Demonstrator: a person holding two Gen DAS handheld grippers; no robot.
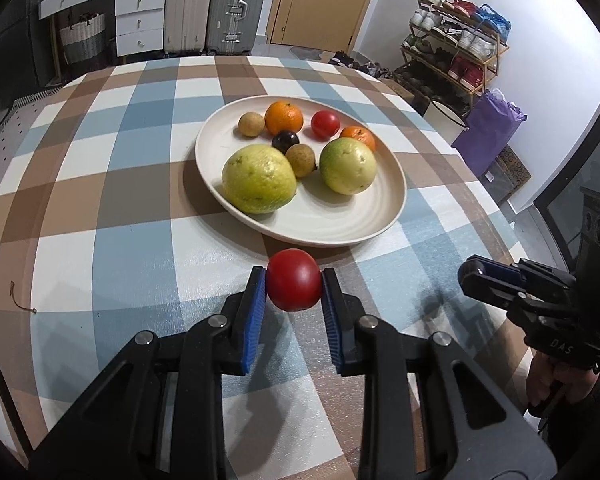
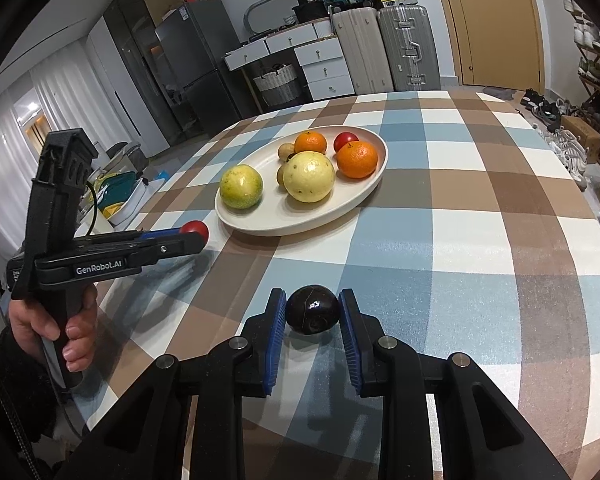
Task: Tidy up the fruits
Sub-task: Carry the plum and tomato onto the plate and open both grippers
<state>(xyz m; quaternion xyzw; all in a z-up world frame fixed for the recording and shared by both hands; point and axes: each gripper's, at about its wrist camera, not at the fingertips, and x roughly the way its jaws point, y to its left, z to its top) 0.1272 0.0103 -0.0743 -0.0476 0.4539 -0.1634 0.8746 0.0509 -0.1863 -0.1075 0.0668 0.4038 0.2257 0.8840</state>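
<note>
My left gripper [image 1: 293,277] is shut on a red tomato [image 1: 294,288], held just above the checked cloth in front of the cream plate [image 1: 300,236]. The plate carries two green-yellow guavas [image 1: 259,179], two oranges [image 1: 284,117], a second tomato [image 1: 325,124], a dark plum [image 1: 285,141] and two small brown fruits. In the right wrist view my right gripper [image 2: 312,297] is shut on a dark plum [image 2: 312,310] near the table's front. The left gripper [image 2: 194,238] shows at the left there with its tomato [image 2: 196,229]. The right gripper [image 1: 471,275] sits at the right of the left wrist view.
The checked tablecloth [image 2: 460,220] covers a round table. Beyond its far edge stand suitcases [image 1: 212,4], white drawers [image 1: 140,20] and a shoe rack [image 1: 452,40]. A purple bag [image 1: 488,128] stands off the table's right edge. A person's hand [image 2: 68,320] grips the left handle.
</note>
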